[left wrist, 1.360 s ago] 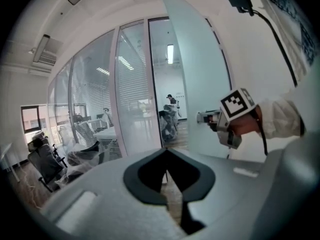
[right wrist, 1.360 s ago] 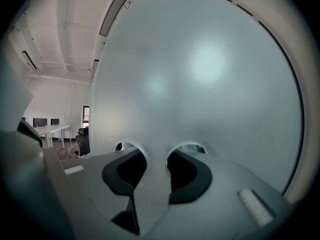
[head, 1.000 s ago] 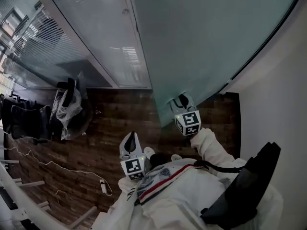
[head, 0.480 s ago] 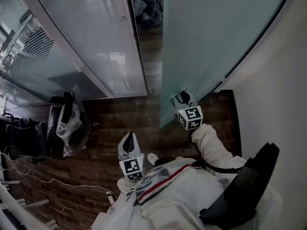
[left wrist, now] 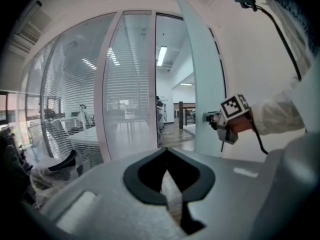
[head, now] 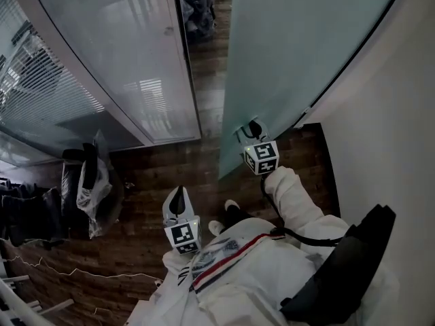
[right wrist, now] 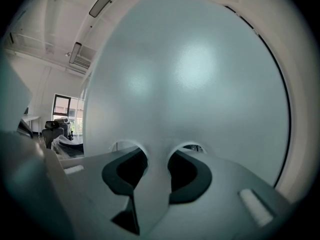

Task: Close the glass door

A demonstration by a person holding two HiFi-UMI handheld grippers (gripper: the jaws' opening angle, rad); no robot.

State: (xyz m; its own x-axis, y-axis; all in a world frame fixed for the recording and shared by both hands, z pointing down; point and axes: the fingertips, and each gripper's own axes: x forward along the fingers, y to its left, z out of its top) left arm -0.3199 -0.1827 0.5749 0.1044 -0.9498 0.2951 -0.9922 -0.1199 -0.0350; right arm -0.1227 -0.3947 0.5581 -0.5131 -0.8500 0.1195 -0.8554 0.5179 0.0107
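Observation:
The frosted glass door (head: 299, 39) stands ajar, its free edge near the middle of the head view. My right gripper (head: 250, 132) is low on the door, shut on the small metal door handle (left wrist: 207, 116). In the right gripper view the frosted door (right wrist: 200, 74) fills the picture and a pale strip of the handle (right wrist: 152, 184) runs between the two jaws of the right gripper (right wrist: 157, 156). My left gripper (head: 177, 199) hangs shut and holds nothing, over the wooden floor to the left of the door. In its own view the left gripper (left wrist: 167, 151) points at the doorway.
A fixed glass wall with blinds (head: 122, 60) borders the doorway on the left. A white wall (head: 387, 134) runs close along the right. A dark chair loaded with bags (head: 88, 182) stands at the left on the wooden floor (head: 156, 168). A thin cable (head: 68, 274) lies at the lower left.
A gap showing the corridor floor has appeared between the door's edge and the glass wall. Both grippers have shifted sideways, the right one still on the handle. The chair has slid toward the left edge.

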